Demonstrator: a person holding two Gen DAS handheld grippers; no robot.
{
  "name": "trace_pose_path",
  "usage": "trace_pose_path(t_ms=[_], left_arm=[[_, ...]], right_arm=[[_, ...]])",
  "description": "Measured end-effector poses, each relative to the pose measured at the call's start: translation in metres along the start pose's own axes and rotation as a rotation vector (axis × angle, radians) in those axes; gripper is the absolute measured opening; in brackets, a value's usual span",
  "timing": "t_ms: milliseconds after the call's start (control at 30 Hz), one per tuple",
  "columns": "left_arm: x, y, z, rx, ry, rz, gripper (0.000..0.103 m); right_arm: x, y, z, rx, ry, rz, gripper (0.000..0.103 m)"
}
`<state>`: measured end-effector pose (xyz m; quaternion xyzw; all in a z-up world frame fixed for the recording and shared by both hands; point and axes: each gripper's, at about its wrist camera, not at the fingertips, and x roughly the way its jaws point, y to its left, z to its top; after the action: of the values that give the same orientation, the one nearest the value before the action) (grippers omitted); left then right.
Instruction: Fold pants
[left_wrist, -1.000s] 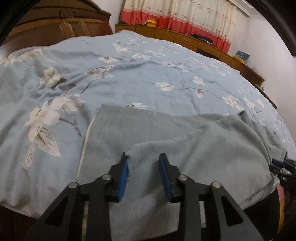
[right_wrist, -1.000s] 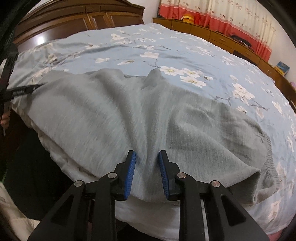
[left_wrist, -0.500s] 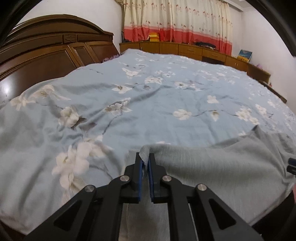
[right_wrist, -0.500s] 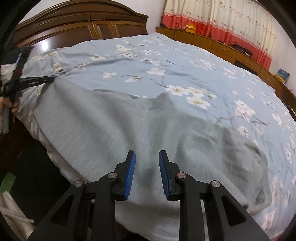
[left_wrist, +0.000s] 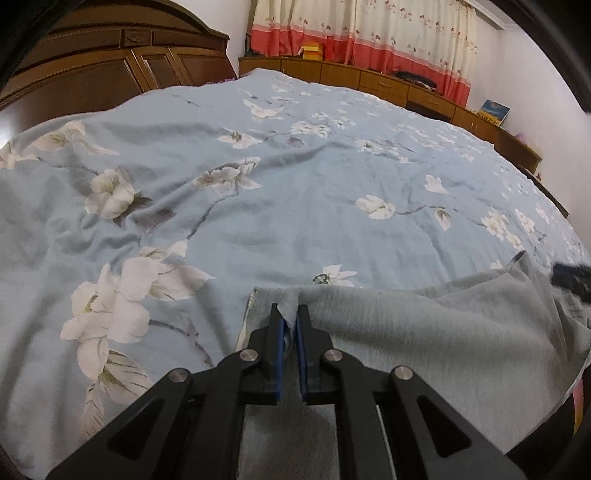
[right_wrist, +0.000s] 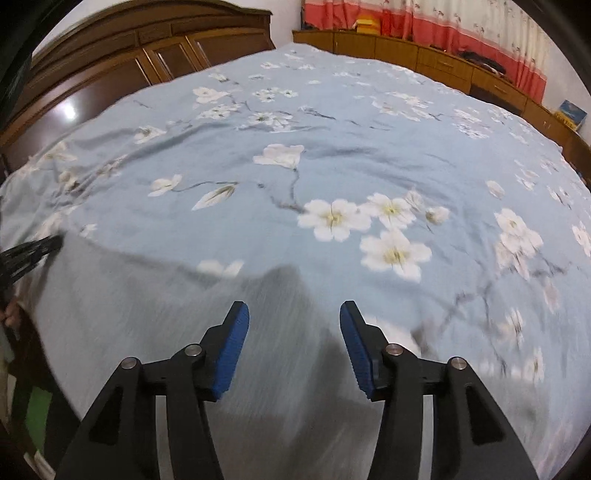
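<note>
The grey pants (left_wrist: 424, 332) lie across the near edge of the bed. My left gripper (left_wrist: 289, 319) is shut on the pants' far left corner, pinching a fold of the grey cloth. In the right wrist view the pants (right_wrist: 155, 302) spread from the left toward the middle, blurred by motion. My right gripper (right_wrist: 293, 314) is open wide and empty, just above the grey cloth. The left gripper also shows at the left edge of the right wrist view (right_wrist: 35, 251), and the right gripper shows dark at the right edge of the left wrist view (left_wrist: 570, 278).
The bed has a light blue cover with white flowers (left_wrist: 295, 184). A dark wooden wardrobe (left_wrist: 110, 66) stands to the left. Low wooden cabinets (left_wrist: 388, 81) and red and cream curtains (left_wrist: 369, 33) line the far wall.
My right gripper has opened wide and moved toward the far edge of the pants. My left gripper stays shut on the pants' corner and has carried it slightly forward.
</note>
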<state>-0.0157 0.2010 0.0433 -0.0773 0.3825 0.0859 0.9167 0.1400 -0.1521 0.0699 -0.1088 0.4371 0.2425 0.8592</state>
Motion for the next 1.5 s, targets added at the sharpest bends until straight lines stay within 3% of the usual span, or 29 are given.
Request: trace_pose_path(t_ms=[33, 133, 233, 367, 567, 733, 900, 1033, 1133, 1233, 1500], left_arm=[[-0.002, 0.000, 0.000, 0.000, -0.003, 0.003, 0.006], [-0.011, -0.001, -0.001, -0.011, -0.023, 0.005, 0.006], [-0.024, -0.003, 0.002, -0.006, -0.058, 0.016, 0.006], [-0.029, -0.007, 0.011, 0.028, -0.082, 0.046, 0.006], [0.021, -0.005, 0.007, 0.072, 0.023, 0.090, 0.007], [0.030, -0.004, 0.000, 0.086, 0.015, 0.104, 0.011], [0.019, 0.002, -0.002, 0.078, 0.011, 0.152, 0.032], [-0.003, 0.014, -0.009, 0.003, 0.014, 0.134, 0.040], [-0.023, 0.020, -0.020, -0.028, 0.018, 0.139, 0.047], [-0.045, 0.021, -0.033, -0.050, -0.004, 0.130, 0.048], [-0.085, 0.001, -0.061, -0.083, -0.053, 0.120, 0.049]], right_arm=[[0.008, 0.001, 0.005, -0.015, 0.005, 0.008, 0.052], [0.024, 0.010, 0.008, -0.048, 0.046, 0.097, 0.005], [0.010, 0.014, 0.008, -0.067, -0.039, 0.028, 0.004], [0.008, -0.007, 0.017, 0.045, -0.097, 0.011, 0.002], [0.051, -0.014, 0.014, 0.070, -0.029, -0.027, 0.002], [0.073, -0.008, 0.009, 0.047, -0.010, -0.061, 0.002], [0.074, -0.016, 0.008, 0.085, -0.003, -0.038, 0.014], [0.058, -0.018, 0.007, 0.111, -0.024, -0.062, 0.029], [0.036, -0.017, 0.000, 0.138, -0.041, -0.041, 0.033], [0.016, -0.013, -0.013, 0.137, -0.019, -0.006, 0.034], [-0.043, 0.008, -0.063, 0.080, -0.020, -0.038, 0.034]])
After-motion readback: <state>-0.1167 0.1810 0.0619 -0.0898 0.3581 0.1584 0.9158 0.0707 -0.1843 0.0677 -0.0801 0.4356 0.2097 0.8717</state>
